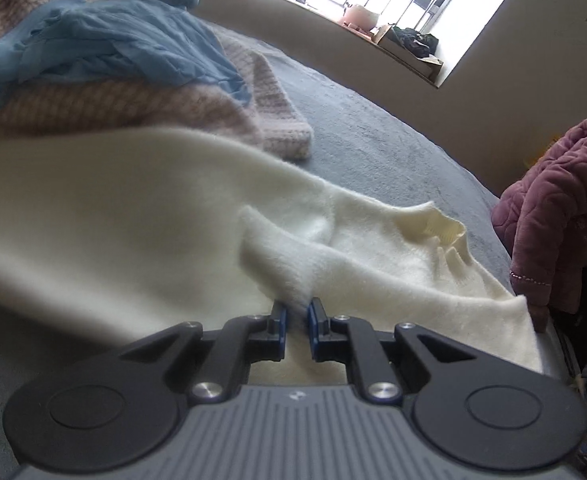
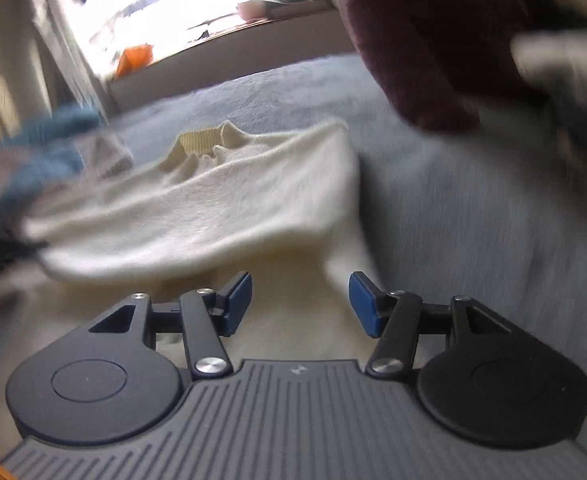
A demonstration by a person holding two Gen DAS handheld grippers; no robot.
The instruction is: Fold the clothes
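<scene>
Left gripper (image 1: pixel 297 316) pinches a fold of the cream sweater (image 1: pixel 141 208) on the grey bed (image 1: pixel 373 140), probably to lift that edge over; right gripper (image 2: pixel 300 300) hangs spread just above it.

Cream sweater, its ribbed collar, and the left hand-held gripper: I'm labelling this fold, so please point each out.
cream sweater (image 1: pixel 133 200), left wrist view, on its broad fuzzy body.
ribbed collar (image 1: pixel 447 232), left wrist view, on the ribbed edge.
left hand-held gripper (image 1: pixel 298 312), left wrist view, between the fingertips pinching fabric.
</scene>
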